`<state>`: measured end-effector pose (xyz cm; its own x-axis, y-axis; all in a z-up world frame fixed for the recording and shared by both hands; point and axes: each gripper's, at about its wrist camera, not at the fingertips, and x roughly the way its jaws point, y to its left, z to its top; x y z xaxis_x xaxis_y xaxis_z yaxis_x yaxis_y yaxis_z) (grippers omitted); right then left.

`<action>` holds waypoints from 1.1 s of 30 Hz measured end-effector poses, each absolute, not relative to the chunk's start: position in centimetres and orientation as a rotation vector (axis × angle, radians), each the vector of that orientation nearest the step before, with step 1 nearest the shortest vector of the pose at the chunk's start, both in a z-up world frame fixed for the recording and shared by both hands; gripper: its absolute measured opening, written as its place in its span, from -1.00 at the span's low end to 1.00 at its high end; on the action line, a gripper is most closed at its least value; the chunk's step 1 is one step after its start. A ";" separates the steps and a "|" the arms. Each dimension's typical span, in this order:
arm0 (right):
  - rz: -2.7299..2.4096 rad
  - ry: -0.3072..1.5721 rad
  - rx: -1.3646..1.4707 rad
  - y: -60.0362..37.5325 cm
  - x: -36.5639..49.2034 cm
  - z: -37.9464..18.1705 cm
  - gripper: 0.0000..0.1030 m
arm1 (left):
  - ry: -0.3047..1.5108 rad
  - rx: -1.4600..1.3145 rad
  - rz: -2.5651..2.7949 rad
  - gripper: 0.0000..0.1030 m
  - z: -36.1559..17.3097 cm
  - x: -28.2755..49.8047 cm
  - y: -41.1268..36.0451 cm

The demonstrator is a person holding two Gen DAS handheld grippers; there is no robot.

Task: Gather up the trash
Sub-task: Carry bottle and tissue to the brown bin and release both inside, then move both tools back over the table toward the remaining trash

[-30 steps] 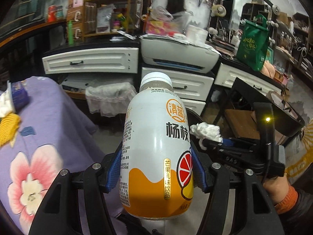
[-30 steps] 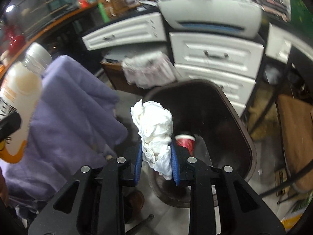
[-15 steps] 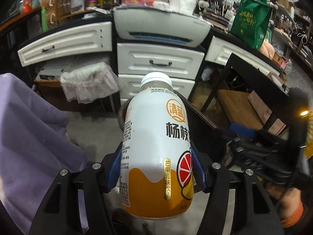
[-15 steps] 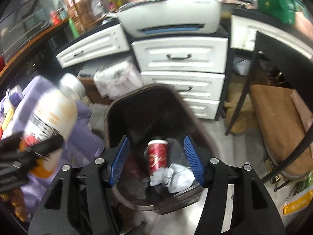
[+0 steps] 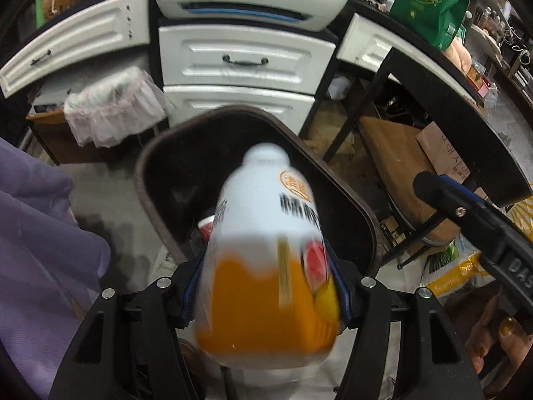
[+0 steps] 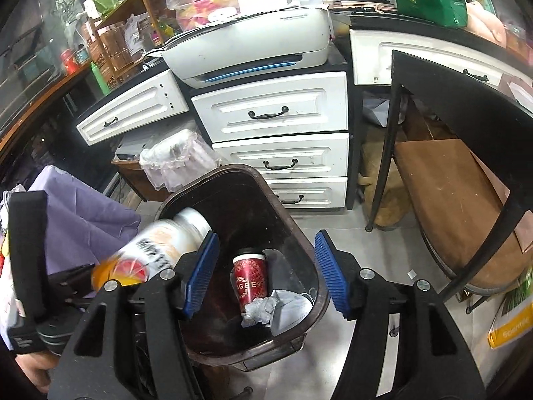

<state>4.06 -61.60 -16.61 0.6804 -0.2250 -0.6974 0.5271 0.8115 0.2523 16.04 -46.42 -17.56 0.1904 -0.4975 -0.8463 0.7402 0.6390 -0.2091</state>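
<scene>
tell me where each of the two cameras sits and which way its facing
Left wrist: on the left gripper, tilted down over the brown trash bin; the drink bottle sits between its fingers, and the right gripper and a hand show at right.
Right wrist: on the right gripper, jaws open and empty, tilted down into the bin at a red paper cup and crumpled tissue.
Shared: bin, bottle, cup, white drawers, printer.

White drawer cabinets (image 6: 276, 116), printer (image 6: 253, 50) on top, pale tiled floor (image 6: 393, 256), black-framed wooden chair (image 6: 453, 200)
</scene>
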 end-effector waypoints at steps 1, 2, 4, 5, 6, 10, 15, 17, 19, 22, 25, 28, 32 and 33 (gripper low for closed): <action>-0.440 0.707 0.465 -61.7 4.1 -16.7 0.18 | 1.064 0.273 -0.885 0.22 -17.7 16.0 -46.6; -0.441 0.709 0.468 -61.7 4.1 -16.8 0.18 | 1.062 0.280 -0.891 0.25 -17.8 15.9 -46.8; -0.441 0.712 0.474 -61.8 4.1 -16.9 0.18 | 1.056 0.294 -0.902 0.43 -17.8 15.6 -46.9; -0.441 0.714 0.476 -61.8 4.1 -17.0 0.18 | 1.052 0.296 -0.904 0.44 -17.7 15.6 -46.8; -0.440 0.715 0.477 -61.8 4.1 -17.1 0.18 | 1.046 0.296 -0.905 0.45 -17.6 15.5 -46.7; -0.436 0.713 0.482 -61.5 4.2 -17.0 0.18 | 1.031 0.266 -0.892 0.50 -16.8 15.5 -45.3; -0.421 0.703 0.472 -60.7 4.4 -16.3 0.18 | 0.977 0.222 -0.874 0.57 -14.6 15.2 -42.6; -0.408 0.697 0.461 -60.0 4.6 -15.9 0.18 | 0.950 0.199 -0.863 0.62 -13.5 15.1 -41.3; -0.388 0.697 0.451 -59.3 4.9 -15.6 0.19 | 0.911 0.178 -0.854 0.70 -12.0 14.8 -39.4; -0.346 0.694 0.424 -57.5 5.5 -14.8 0.28 | 0.844 0.179 -0.831 0.83 -9.8 14.4 -37.0; -0.296 0.690 0.390 -55.4 6.1 -13.9 0.33 | 0.784 0.200 -0.813 0.89 -7.9 14.0 -34.6; -0.241 0.690 0.356 -53.3 6.9 -12.8 0.35 | 0.751 0.199 -0.792 0.89 -6.6 13.7 -32.0; -0.160 0.685 0.309 -50.0 8.0 -11.3 0.35 | 0.734 0.182 -0.754 0.89 -5.7 13.9 -28.4; -0.143 0.683 0.296 -49.3 8.2 -11.0 0.35 | 0.731 0.185 -0.741 0.89 -5.6 13.9 -27.6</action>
